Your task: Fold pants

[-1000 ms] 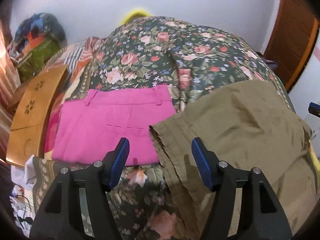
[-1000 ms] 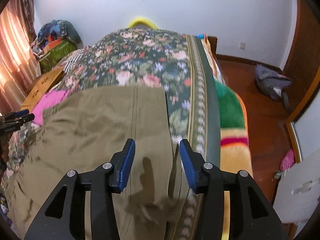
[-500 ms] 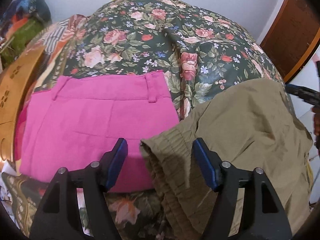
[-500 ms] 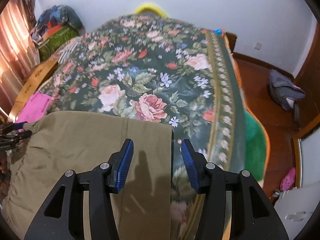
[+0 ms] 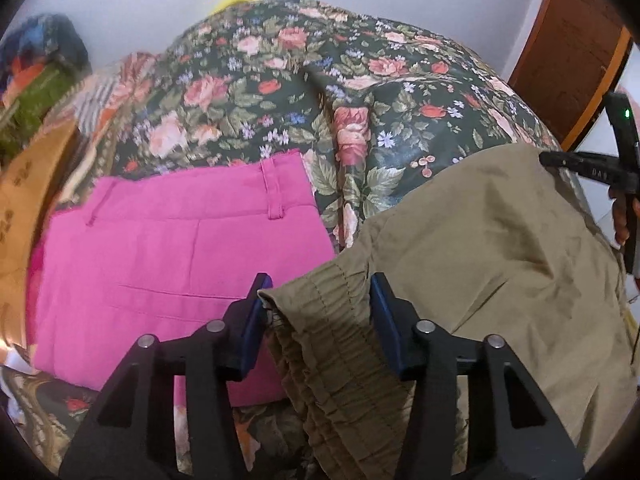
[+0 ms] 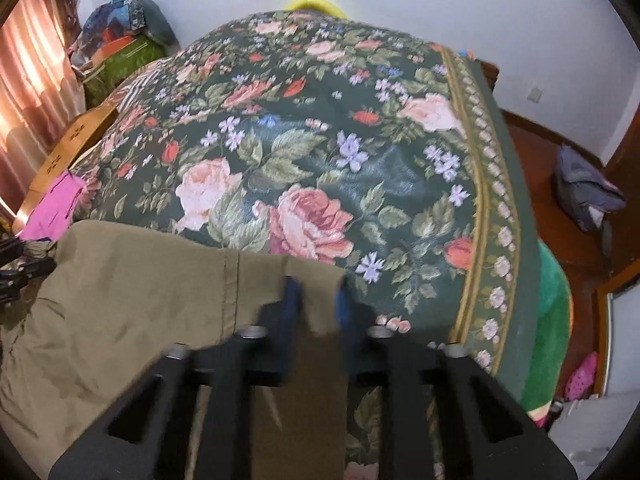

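The green pants (image 5: 480, 248) lie across the bed (image 5: 320, 92), their stretchy waist between the half-open left tool (image 5: 316, 312) low in the frame, the far hem inside the nearly closed right tool (image 6: 316, 296).

The olive pants (image 5: 480, 248) are lying spread on the near side, the gathered elastic waistband (image 5: 332, 320) lying at left, a flat hem corner (image 6: 320, 284) at right.

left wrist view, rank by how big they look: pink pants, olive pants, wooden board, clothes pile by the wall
1-2. Olive pants and pink pants: look alike in area; both run close under the camera, so unsure.
3. Wooden board, cut off by the frame edge.
4. Clothes pile, farthest away.
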The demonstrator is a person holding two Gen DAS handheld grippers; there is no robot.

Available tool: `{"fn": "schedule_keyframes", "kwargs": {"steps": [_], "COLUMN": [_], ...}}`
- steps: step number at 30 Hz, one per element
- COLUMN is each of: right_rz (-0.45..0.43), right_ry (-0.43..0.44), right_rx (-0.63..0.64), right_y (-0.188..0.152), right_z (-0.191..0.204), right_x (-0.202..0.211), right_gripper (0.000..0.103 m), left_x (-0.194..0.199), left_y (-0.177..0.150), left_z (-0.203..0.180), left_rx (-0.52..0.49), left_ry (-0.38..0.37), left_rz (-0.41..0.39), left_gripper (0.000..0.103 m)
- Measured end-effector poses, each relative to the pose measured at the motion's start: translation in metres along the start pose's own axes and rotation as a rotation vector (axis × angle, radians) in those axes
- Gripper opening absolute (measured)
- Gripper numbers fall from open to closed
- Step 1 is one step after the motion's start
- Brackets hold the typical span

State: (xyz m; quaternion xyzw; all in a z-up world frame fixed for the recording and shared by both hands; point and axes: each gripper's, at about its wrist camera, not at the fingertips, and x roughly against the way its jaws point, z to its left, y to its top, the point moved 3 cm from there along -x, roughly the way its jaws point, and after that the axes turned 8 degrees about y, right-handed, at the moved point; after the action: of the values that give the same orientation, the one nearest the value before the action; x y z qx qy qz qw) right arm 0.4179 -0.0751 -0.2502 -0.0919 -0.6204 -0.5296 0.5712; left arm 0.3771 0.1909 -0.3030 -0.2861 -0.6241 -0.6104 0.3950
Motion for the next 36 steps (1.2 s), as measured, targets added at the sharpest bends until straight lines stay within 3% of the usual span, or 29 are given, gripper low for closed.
{"fn": "schedule_keyframes", "kwargs": {"steps": [7,16,22,30,36], "right_rz": [-0.094,-0.279,-0.371,-0.424,-0.388], "right_ry": [-0.031,-0.008,0.022,0.079,0.104], "right_rx": [0.006,0.021,0.035,0.04,0.034], "right_y": [0.011,0.047,0.06,0.028,-0.012], "right_z": [0.008,0.034,0.052,0.076,0.1], "right_x": [0.02,0.079,0.122,0.175,0.21], "right_gripper": [0.004,0.003,0.003,0.003,0.003], "left_x": [0.026,0.069,0.106,0.147,0.176], "left_y": [0.008,0.038,0.053,0.036,0.007], "left_z": [0.003,0.017,0.025,0.019,0.013], "left_rx": [-0.006,0.024,0.05,0.045,0.03], "left_ry": [0.043,0.08,0.057,0.017,-0.011], "left_rz": [-0.06,-0.167,-0.243,-0.27,-0.273], "left_gripper": [0.042,0.042,0.042,0.042,0.042]}}
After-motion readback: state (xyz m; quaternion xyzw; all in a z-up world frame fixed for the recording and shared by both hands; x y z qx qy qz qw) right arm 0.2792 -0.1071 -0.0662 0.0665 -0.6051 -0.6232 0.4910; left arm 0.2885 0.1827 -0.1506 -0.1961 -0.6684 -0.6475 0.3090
